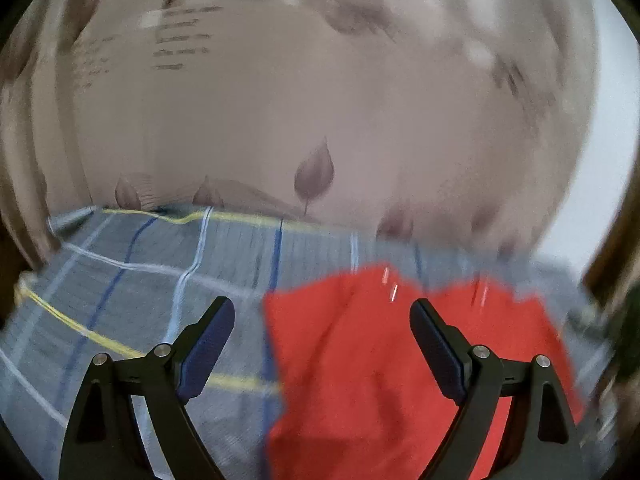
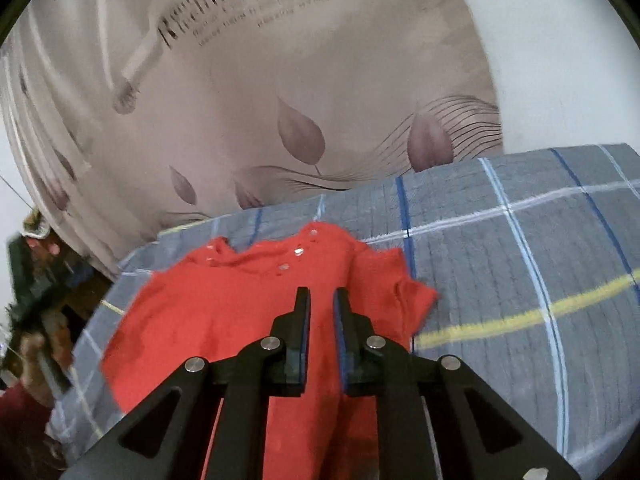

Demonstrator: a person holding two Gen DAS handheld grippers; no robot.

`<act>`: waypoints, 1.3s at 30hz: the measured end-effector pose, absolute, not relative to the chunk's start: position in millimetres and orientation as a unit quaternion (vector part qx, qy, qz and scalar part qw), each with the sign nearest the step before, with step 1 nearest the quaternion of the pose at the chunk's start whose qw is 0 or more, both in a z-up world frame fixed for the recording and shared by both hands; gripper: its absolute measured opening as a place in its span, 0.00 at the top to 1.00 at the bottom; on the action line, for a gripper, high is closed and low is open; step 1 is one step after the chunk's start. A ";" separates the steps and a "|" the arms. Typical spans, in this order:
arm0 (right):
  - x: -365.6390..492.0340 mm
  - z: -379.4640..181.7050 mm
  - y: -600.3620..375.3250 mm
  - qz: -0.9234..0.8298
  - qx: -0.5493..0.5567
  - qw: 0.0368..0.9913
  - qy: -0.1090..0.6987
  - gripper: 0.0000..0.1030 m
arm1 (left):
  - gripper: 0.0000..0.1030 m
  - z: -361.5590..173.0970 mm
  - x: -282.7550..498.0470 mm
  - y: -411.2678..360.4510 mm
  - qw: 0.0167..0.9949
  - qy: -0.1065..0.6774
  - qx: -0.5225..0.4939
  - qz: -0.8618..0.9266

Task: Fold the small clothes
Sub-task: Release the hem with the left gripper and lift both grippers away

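A small red shirt [image 2: 240,312] with snap buttons at its neckline lies on a grey checked bed cover [image 2: 520,260]. In the left wrist view the red shirt [image 1: 360,360] fills the lower right, blurred by motion. My left gripper [image 1: 322,308] is open wide above the shirt's left edge, with nothing between its fingers. My right gripper [image 2: 321,294] hovers over the shirt's middle with its jaws nearly closed, a narrow gap left, and the cloth seems to run under them rather than between them.
A beige curtain [image 2: 280,100] with leaf prints hangs behind the bed. The bed cover [image 1: 140,280] spreads left of the shirt. Dark clutter [image 2: 36,300] sits at the bed's left edge. A white wall [image 2: 560,60] is at the right.
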State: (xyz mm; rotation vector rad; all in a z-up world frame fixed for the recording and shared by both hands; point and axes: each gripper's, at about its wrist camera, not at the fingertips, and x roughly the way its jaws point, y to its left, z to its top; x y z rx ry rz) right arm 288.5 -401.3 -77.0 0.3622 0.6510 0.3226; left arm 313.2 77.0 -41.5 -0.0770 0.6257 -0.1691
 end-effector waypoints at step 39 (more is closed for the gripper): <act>237.6 -85.4 -382.9 0.125 0.116 0.915 0.366 0.74 | 0.31 -129.6 268.8 100.7 0.898 0.409 -0.114 -0.115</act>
